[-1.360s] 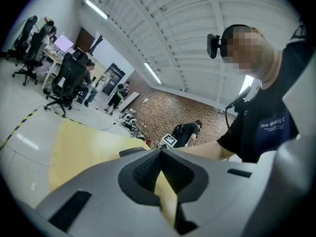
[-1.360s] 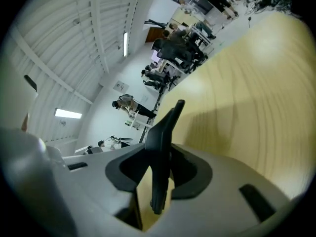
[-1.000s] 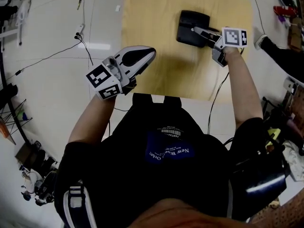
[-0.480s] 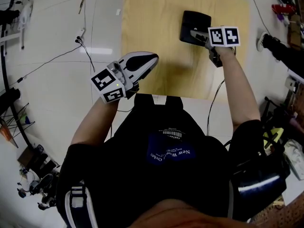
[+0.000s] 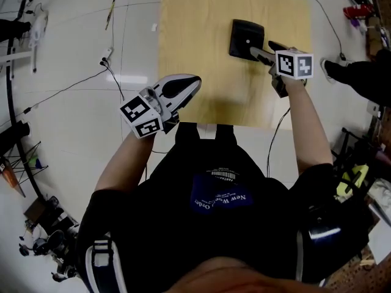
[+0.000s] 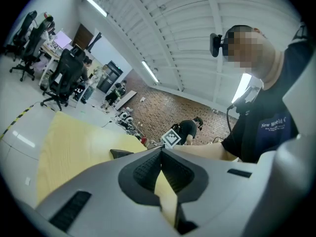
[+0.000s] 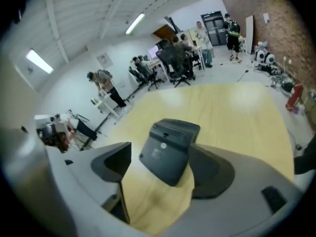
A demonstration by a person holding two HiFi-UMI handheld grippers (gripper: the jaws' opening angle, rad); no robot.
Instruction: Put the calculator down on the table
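- Your right gripper (image 5: 266,49) has its tongs spread wide, and the calculator (image 5: 246,39) sits between them, gripped by neither. One edge comes close against the right-hand tong; I cannot tell whether they touch.
- The calculator appears to lie flat on the far right part of the table (image 5: 195,29), with its labelled underside up. That is how the task wants it, so the wide spread reads as a let-go stance.
- Your left gripper (image 5: 193,80) hangs at the table's near left edge with its tongs pressed together on nothing. It tips up toward you, well apart from the calculator, and seems simply kept out of the way.
- The tabletop is pale, smooth wood, bare apart from the calculator, so it should sit steady.
- Around the table is a glossy light floor (image 5: 73,47) with trailing cables. Farther off are office chairs (image 6: 64,78), a brick wall (image 6: 168,110) and ceiling strip lights.
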